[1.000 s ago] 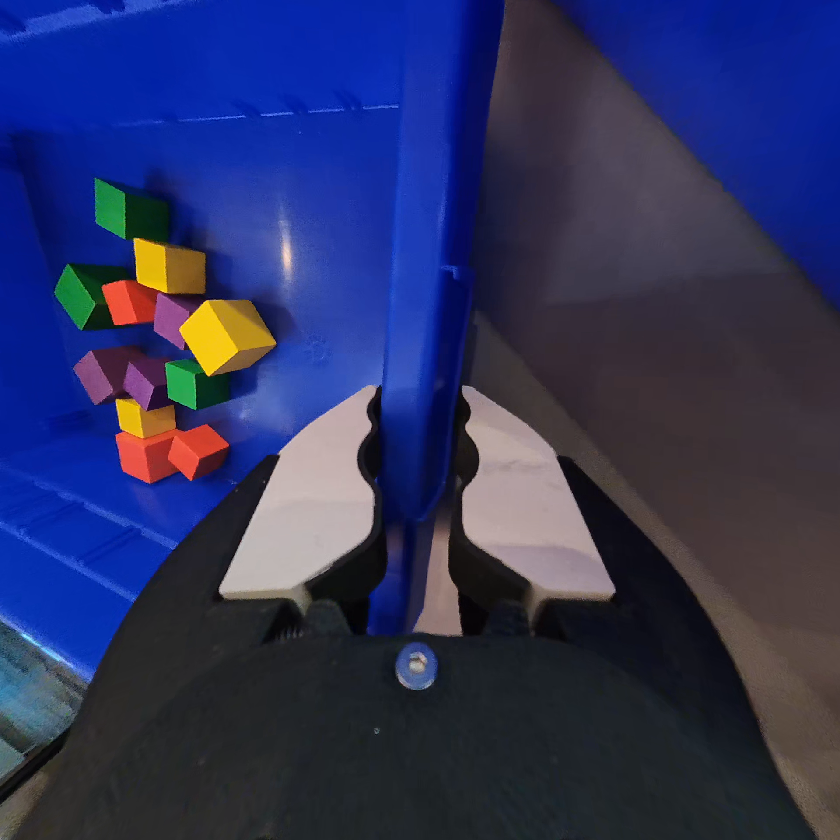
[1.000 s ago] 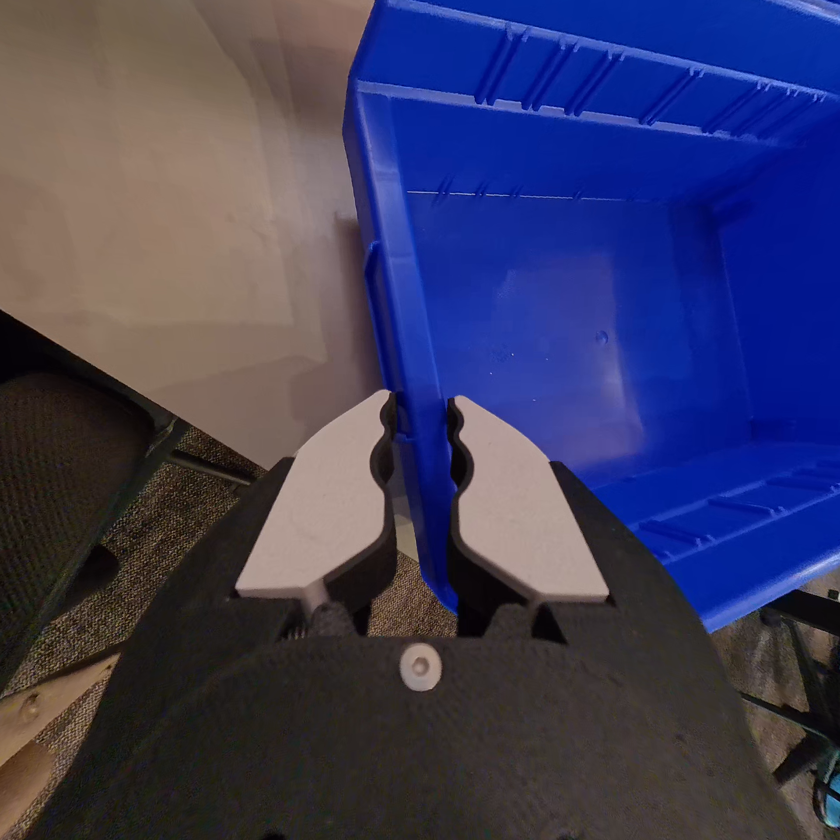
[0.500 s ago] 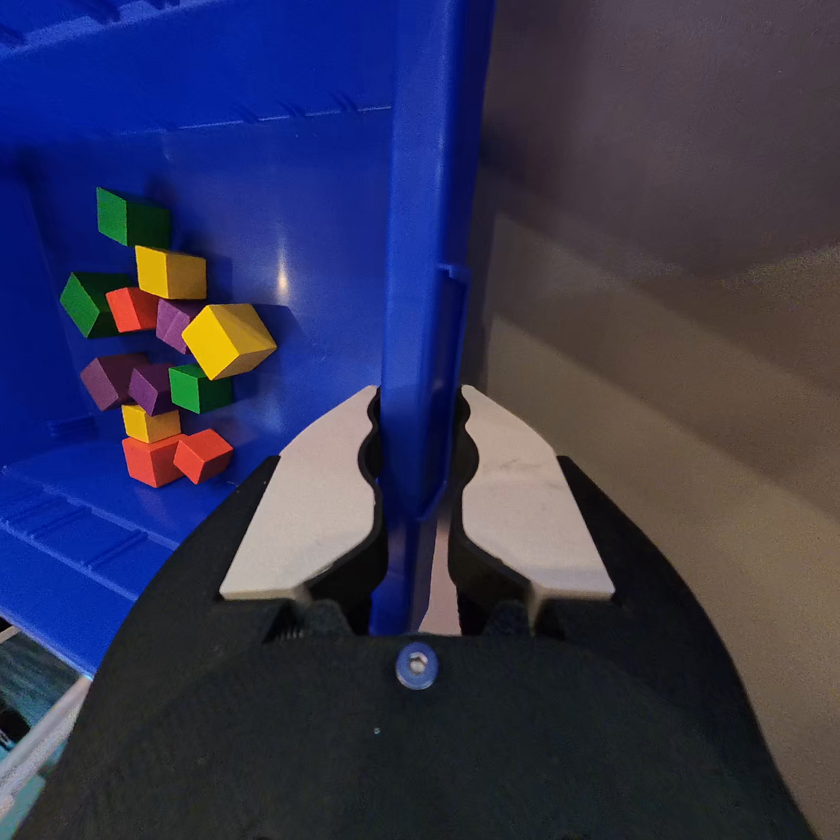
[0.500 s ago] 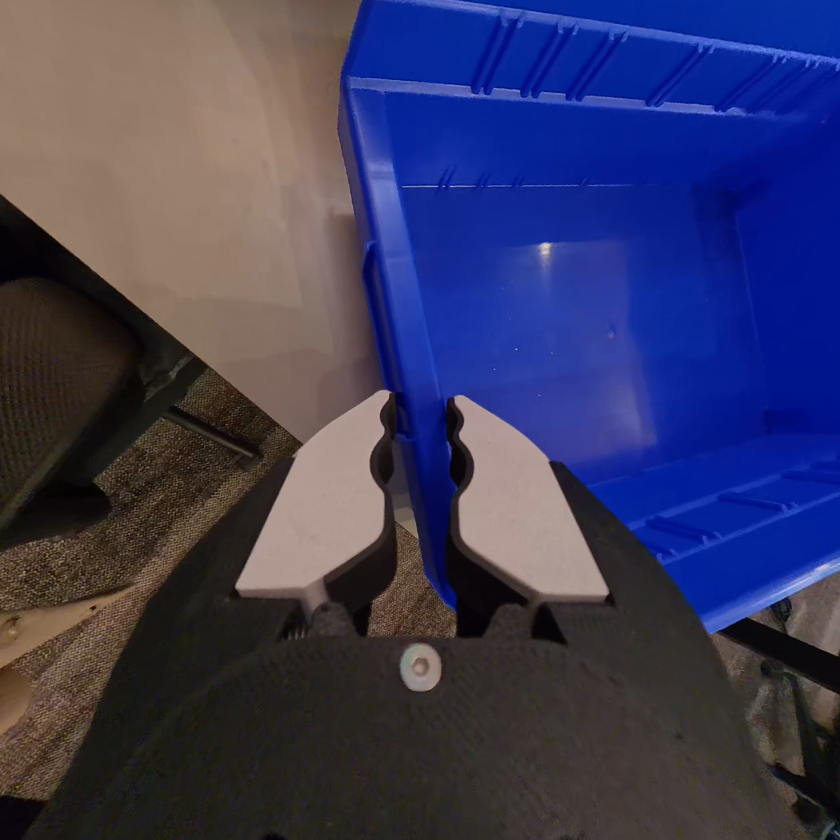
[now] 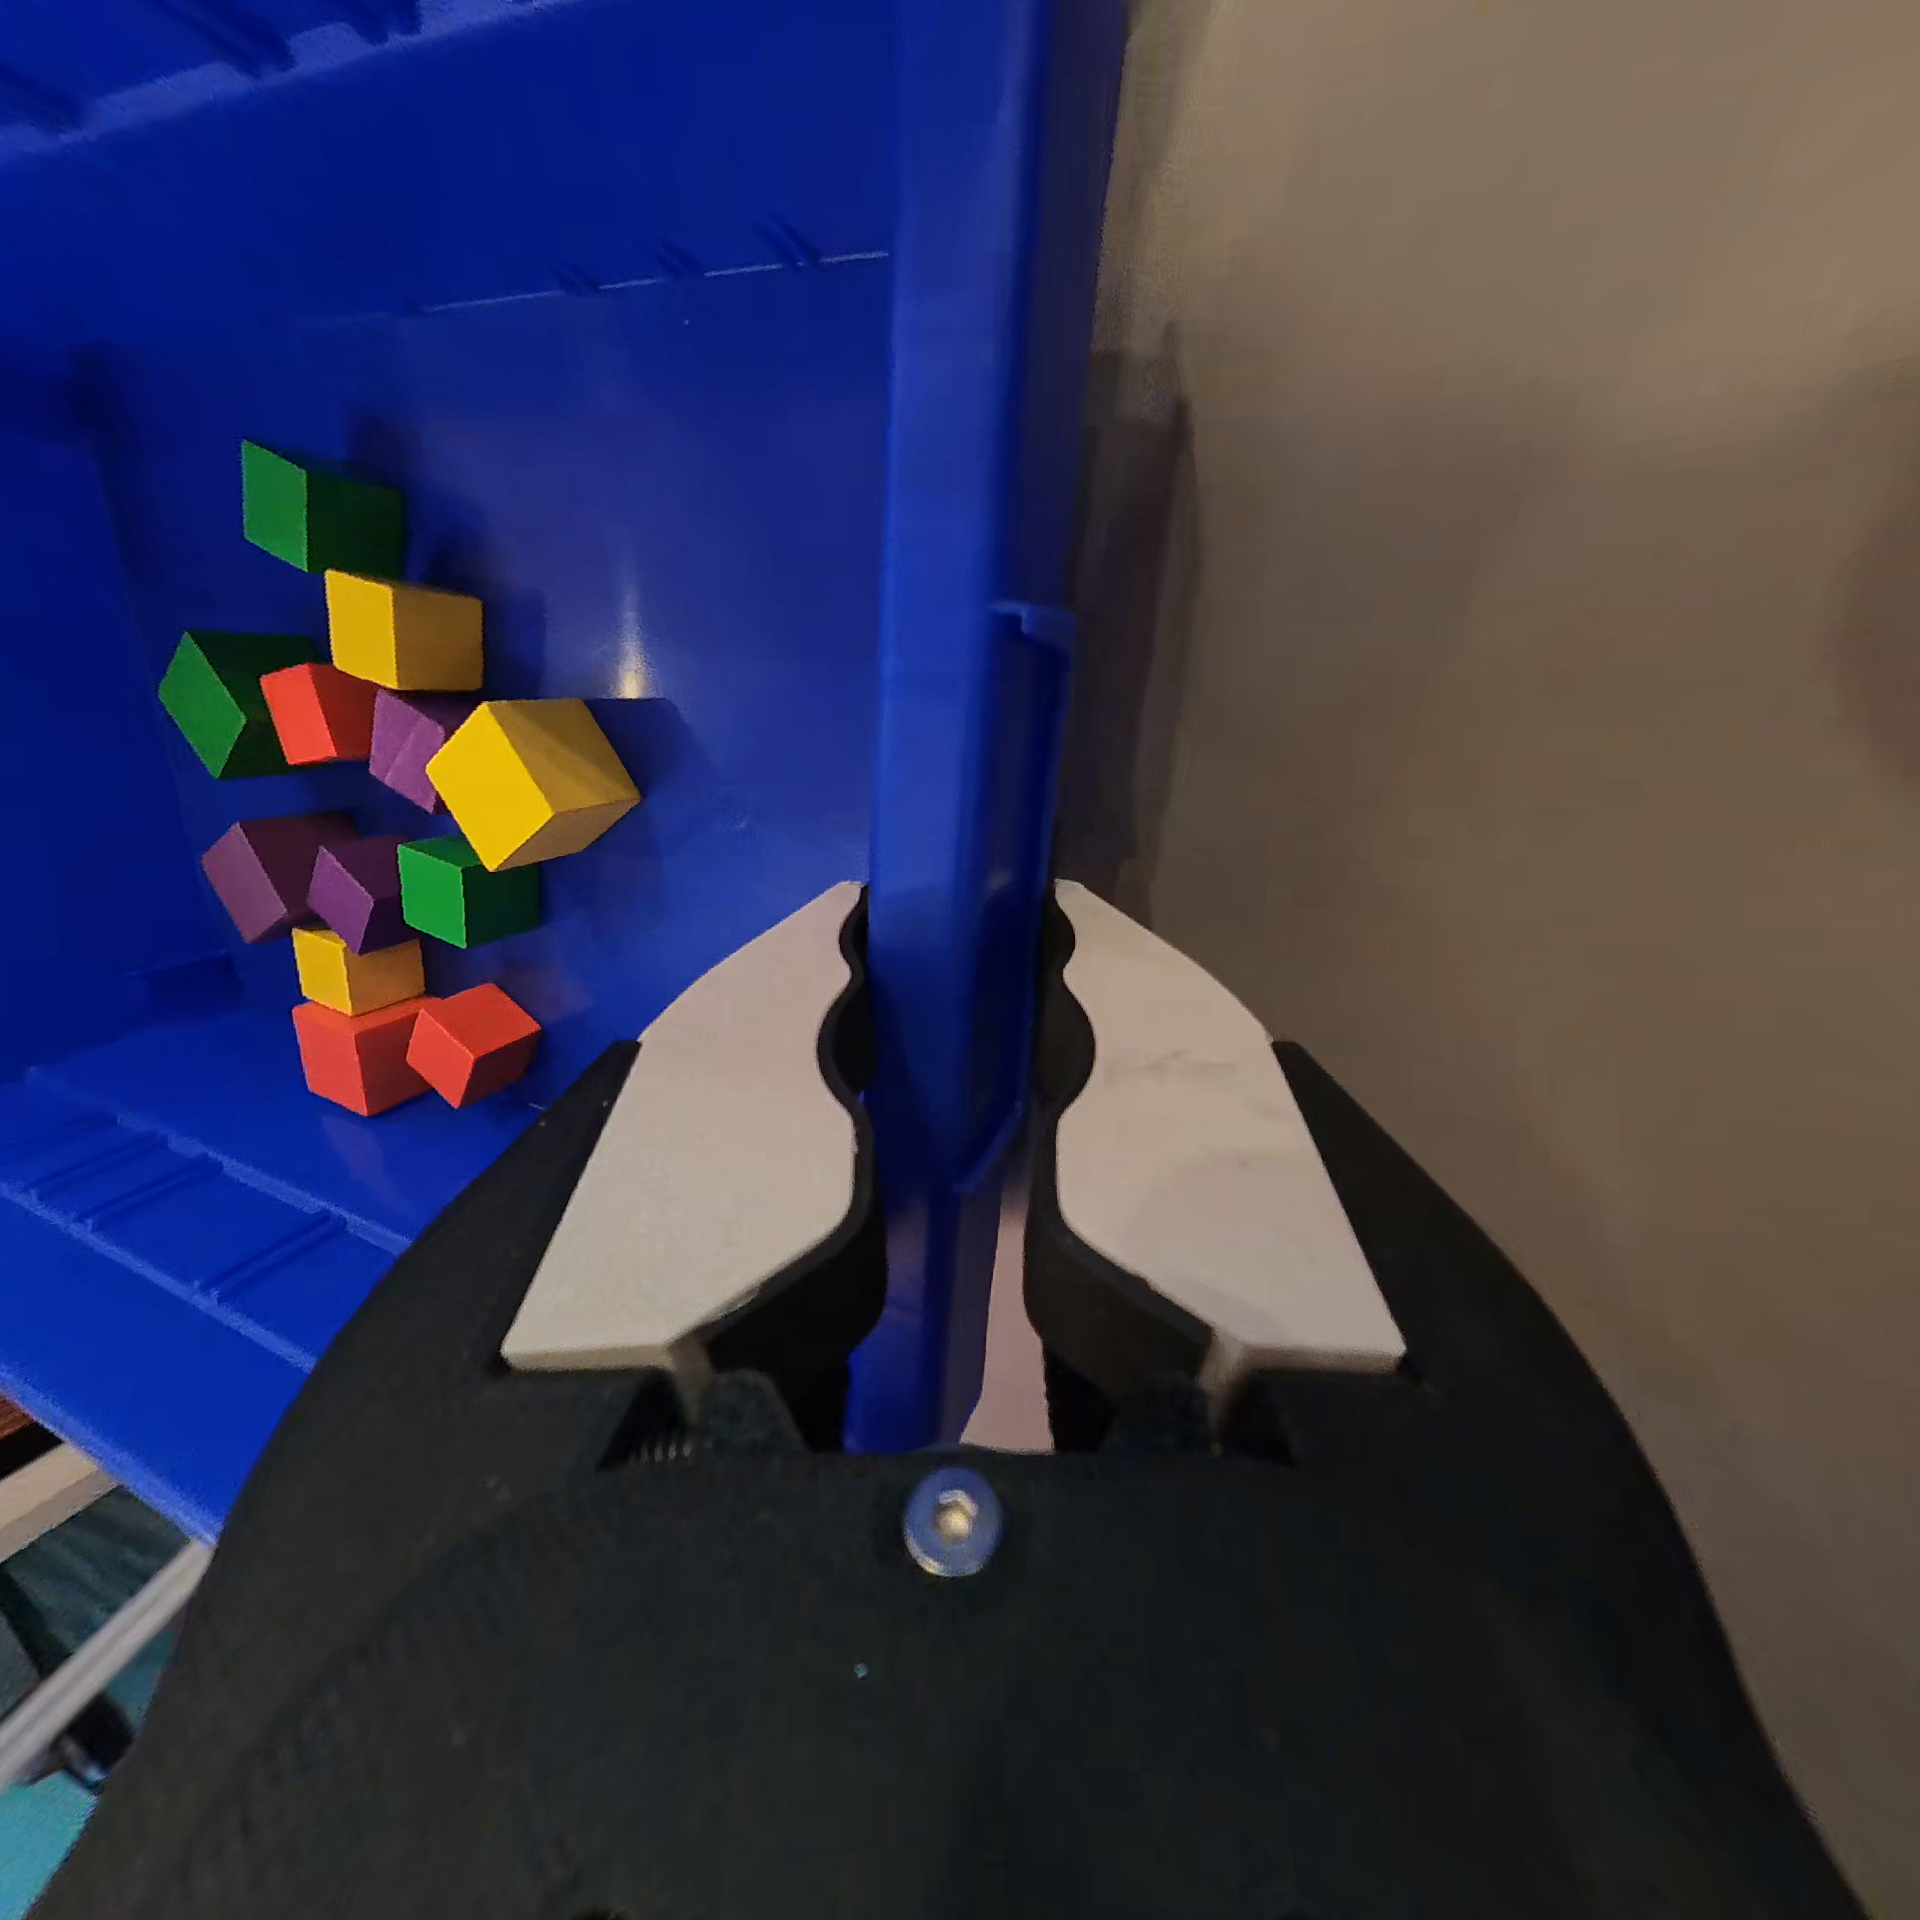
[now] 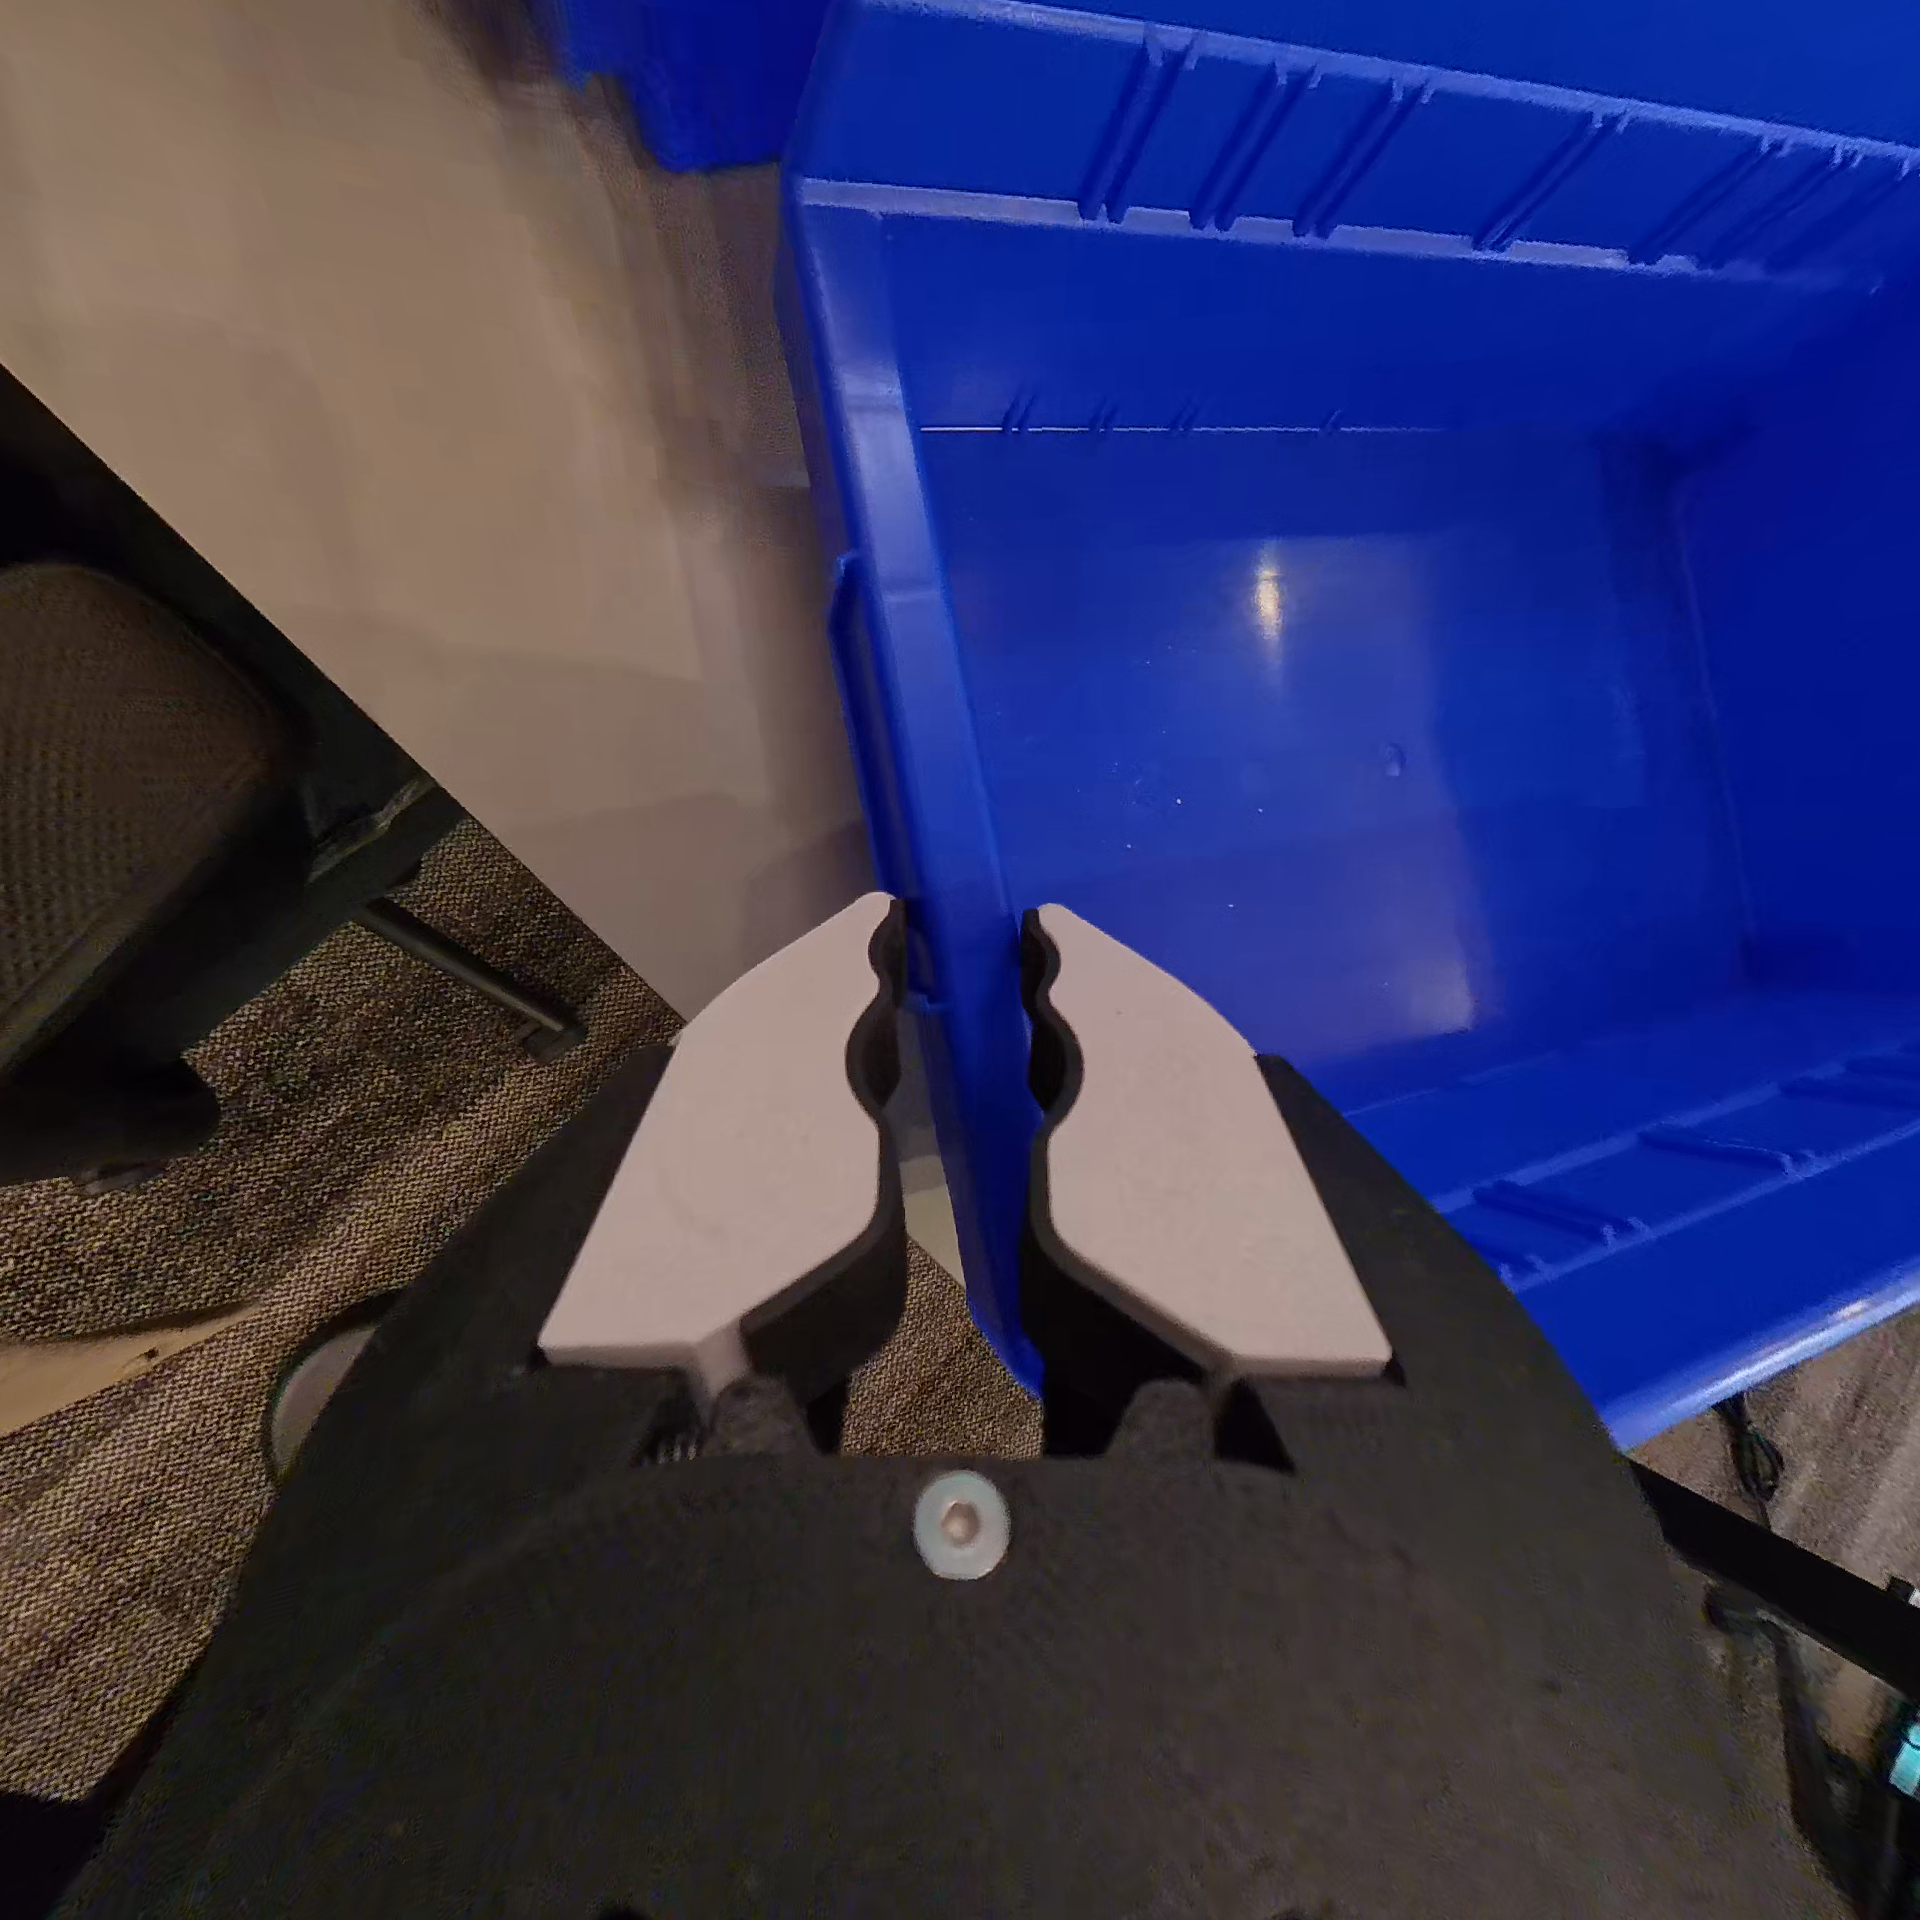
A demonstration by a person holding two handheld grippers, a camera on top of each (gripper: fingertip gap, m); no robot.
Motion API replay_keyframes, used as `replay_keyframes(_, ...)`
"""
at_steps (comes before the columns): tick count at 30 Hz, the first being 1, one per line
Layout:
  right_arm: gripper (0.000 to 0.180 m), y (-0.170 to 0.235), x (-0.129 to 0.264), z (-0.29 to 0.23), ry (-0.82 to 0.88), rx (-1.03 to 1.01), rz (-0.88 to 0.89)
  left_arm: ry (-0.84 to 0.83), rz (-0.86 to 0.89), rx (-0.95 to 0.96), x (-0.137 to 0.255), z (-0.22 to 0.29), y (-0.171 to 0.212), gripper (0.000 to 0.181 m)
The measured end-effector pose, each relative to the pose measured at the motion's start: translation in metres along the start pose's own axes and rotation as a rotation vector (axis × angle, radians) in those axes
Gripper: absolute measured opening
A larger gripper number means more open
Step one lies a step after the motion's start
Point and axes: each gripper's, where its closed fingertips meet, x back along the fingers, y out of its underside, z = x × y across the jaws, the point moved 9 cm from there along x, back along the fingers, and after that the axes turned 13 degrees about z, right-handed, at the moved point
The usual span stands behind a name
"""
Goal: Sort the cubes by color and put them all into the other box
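Left gripper (image 5: 951,904) clamps the side wall of the cube-filled blue bin (image 5: 623,343); right gripper (image 6: 961,920) pinches the empty blue bin's (image 6: 1351,332) wall, probably to reposition both; mixed cubes (image 5: 405,779) unsorted.

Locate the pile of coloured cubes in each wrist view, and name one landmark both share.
Left wrist view: cubes lie left of centre, inside the cube box whose wall the left gripper clamps.
Right wrist view: not in it; the right gripper clamps an empty box.
Shared landmark: the pale surface beside the boxes.
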Motion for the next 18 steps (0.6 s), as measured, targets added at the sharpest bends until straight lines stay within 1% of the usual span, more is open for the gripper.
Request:
replay_keyframes(9,0.021,-0.007,-0.008,-0.001,-0.013,0.026,0.014,-0.02,-0.022,0.045,0.049,0.072,0.028,0.029)
replay_keyframes(18,0.021,-0.026,-0.029,-0.005,-0.062,0.073,0.034,-0.075,-0.078,0.17,0.09,0.113,0.068,0.029)
